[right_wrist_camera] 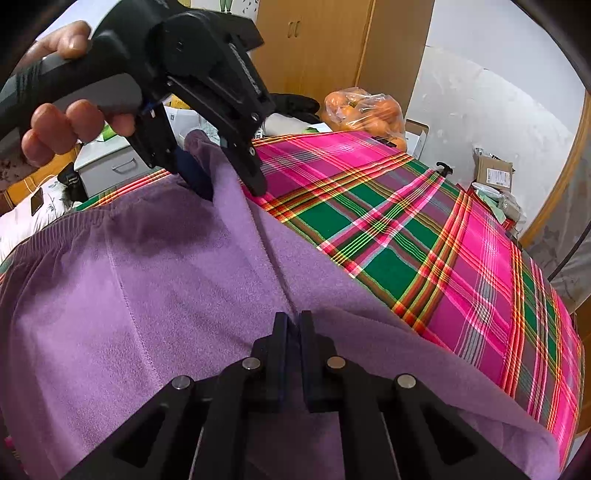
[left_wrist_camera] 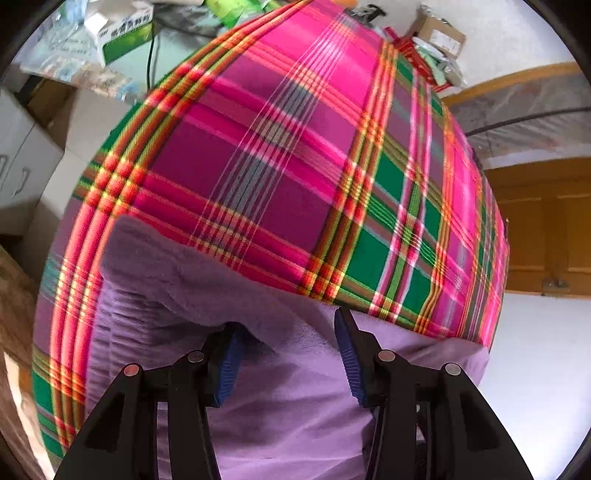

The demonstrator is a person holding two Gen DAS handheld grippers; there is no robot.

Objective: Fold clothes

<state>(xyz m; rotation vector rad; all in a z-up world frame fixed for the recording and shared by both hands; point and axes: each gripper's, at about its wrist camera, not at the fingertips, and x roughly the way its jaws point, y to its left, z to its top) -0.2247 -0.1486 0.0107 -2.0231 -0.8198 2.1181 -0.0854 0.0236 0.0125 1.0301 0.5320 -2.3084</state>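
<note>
A purple fleece garment [right_wrist_camera: 166,295] with a ribbed band along its left edge lies on a table under a pink and green plaid cloth [right_wrist_camera: 406,240]. My right gripper [right_wrist_camera: 293,325] is shut on a raised ridge of the fleece near its plaid-side edge. A hand [right_wrist_camera: 66,125] holds my left gripper [right_wrist_camera: 231,190] at the garment's far corner, pointing steeply down. Its jaws stand apart astride an upstanding flap. In the left wrist view the left gripper [left_wrist_camera: 288,321] shows fleece [left_wrist_camera: 295,406] between its blue pads, and the right pad's face is bare.
At the table's far end are a bag of oranges [right_wrist_camera: 365,107] and a cardboard box [right_wrist_camera: 493,173]. A wooden wardrobe [right_wrist_camera: 314,48] stands behind. A white drawer unit [right_wrist_camera: 107,155] and a green and white box [left_wrist_camera: 122,33] sit beyond the garment's corner.
</note>
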